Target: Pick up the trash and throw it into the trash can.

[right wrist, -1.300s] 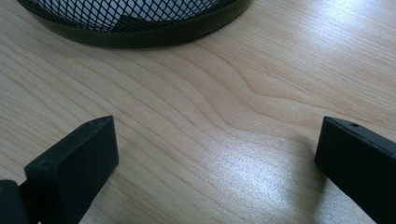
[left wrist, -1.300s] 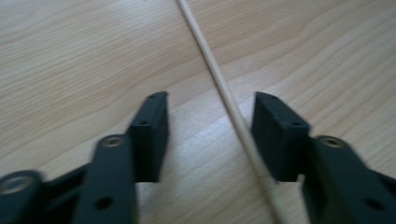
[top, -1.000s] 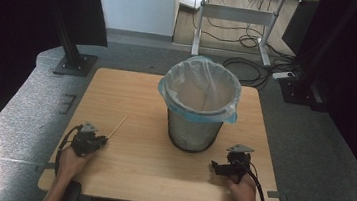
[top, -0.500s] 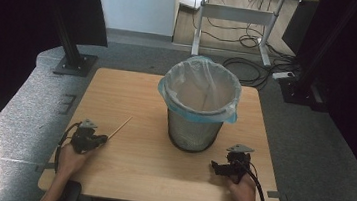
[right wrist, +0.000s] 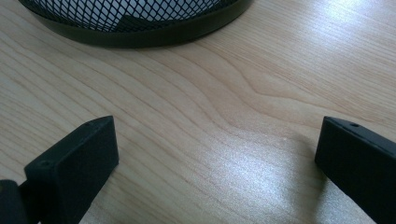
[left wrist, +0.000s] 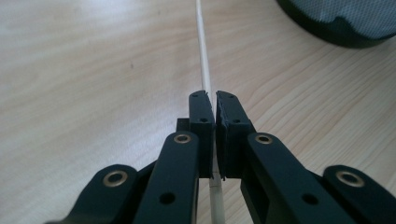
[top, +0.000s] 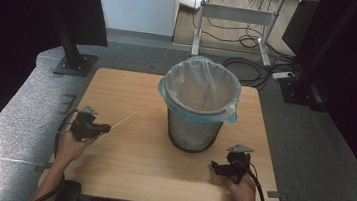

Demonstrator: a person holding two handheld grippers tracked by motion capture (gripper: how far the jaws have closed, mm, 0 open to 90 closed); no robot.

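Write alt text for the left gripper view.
The left claw is shut on a thin wooden stick, which runs straight ahead from its black jaws over a light wooden table. The dark base of a mesh bin sits at the top right corner.

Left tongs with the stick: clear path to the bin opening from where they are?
Probably yes. The left tongs are shut on the thin wooden stick, and bare table lies between them and the lined mesh bin. They would need to rise above the rim.
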